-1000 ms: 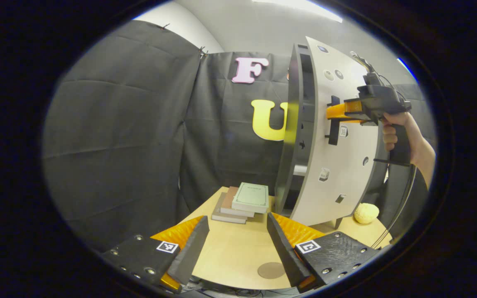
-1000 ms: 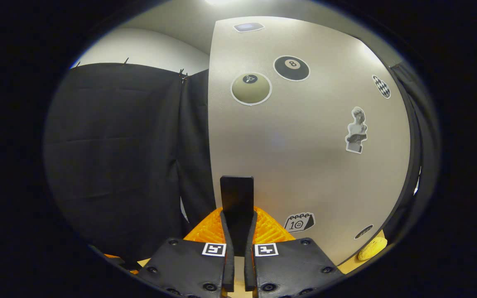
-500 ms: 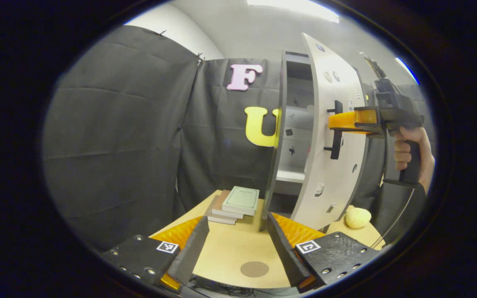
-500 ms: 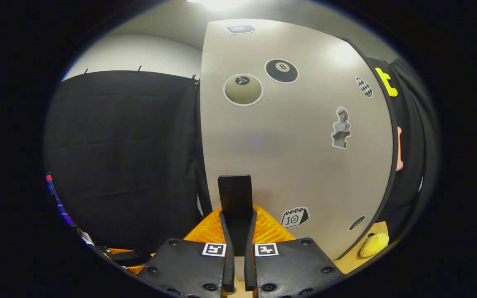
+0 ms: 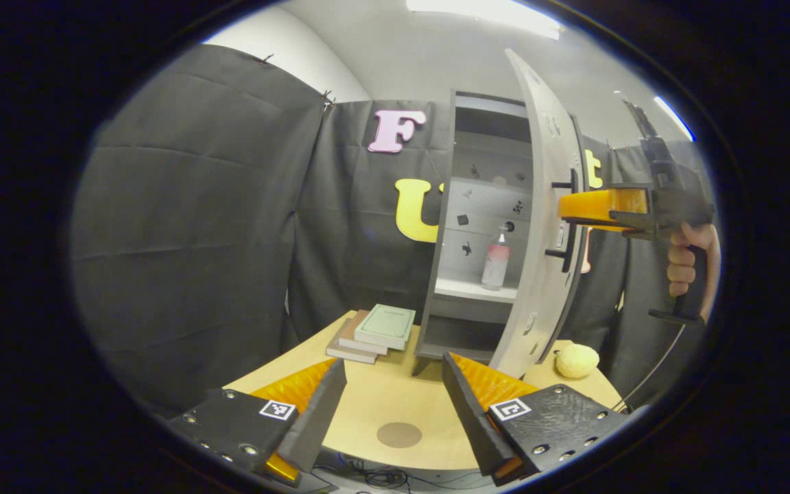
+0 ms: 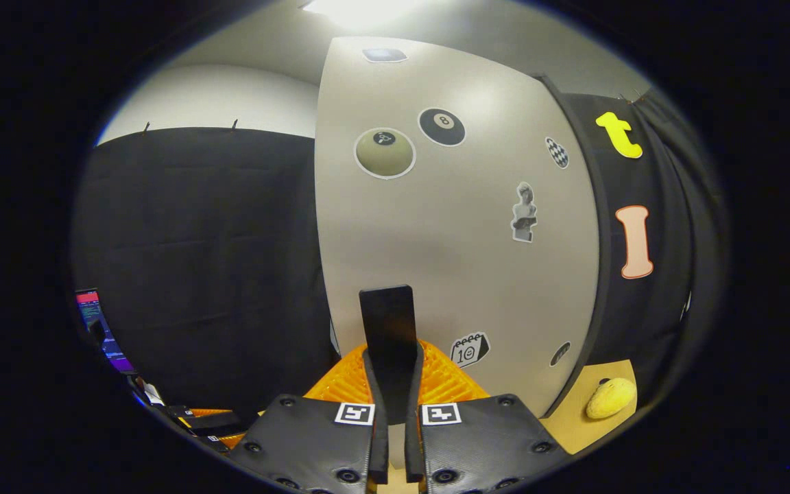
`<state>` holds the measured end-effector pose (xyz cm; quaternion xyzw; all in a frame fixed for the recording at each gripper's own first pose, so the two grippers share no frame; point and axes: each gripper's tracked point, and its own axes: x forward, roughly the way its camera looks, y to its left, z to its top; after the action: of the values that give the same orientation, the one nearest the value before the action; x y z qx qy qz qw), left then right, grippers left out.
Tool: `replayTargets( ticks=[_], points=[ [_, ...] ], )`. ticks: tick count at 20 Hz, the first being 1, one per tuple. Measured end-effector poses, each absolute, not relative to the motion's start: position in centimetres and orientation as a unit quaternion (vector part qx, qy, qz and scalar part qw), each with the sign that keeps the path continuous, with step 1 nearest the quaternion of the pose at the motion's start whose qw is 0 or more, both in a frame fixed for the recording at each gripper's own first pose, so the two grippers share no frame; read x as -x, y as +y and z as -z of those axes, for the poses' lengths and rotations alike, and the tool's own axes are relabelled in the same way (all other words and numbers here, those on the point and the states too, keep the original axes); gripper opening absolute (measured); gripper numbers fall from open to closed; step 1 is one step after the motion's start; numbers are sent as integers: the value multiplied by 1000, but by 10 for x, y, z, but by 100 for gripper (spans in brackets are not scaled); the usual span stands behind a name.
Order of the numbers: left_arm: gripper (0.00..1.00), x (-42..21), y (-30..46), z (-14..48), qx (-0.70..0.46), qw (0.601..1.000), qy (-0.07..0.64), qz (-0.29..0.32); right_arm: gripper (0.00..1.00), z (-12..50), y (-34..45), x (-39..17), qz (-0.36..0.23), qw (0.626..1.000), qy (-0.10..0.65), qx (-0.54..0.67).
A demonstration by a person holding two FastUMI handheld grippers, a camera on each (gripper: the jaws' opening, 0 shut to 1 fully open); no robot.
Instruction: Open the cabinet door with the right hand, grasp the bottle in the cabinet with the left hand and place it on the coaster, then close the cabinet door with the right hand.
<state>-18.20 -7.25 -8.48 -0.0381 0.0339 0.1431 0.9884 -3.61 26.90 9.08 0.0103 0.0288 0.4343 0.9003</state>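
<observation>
On the door handle (image 6: 388, 322), right gripper (image 6: 391, 384) clamped (door (image 5: 546, 226) ajar), bottle (image 5: 496, 257) inside.

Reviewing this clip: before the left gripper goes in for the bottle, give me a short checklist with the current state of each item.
1. Cabinet door swung wide enough to expose the shelf: ok.
2. Right gripper clamped on the door handle: ok, both fingers press it.
3. Bottle upright on the shelf, nothing in front of it: ok.
4. Left gripper open for the grasp: ok, its fingers are spread apart.
5. Coaster bare on the table: ok.
6. Gap between the door edge and the cabinet frame enough for the left gripper: cannot tell.
</observation>
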Motion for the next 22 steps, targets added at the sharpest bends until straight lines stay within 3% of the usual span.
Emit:
replayTargets(
  ticks=[6,9,12,15,19,20,22],
  points=[
    [86,191,-105,87,41,990,40,-128,7,-92,258,34,-415,909,23,-24],
    [89,185,-122,83,30,993,43,-110,7,-93,252,32,-399,916,21,-30],
    [85,169,-137,80,27,995,41,-86,11,-92,246,29,-381,924,24,-36],
    [86,147,-151,81,28,997,46,-57,7,-92,236,25,-350,936,23,-37],
    [86,120,-157,78,14,998,53,-23,10,-92,213,15,-296,954,22,-33],
    [87,113,-158,80,13,998,56,-12,6,-92,209,12,-280,959,22,-38],
    [85,100,-157,80,16,998,64,8,10,-92,203,10,-249,967,24,-51]
  ],
)
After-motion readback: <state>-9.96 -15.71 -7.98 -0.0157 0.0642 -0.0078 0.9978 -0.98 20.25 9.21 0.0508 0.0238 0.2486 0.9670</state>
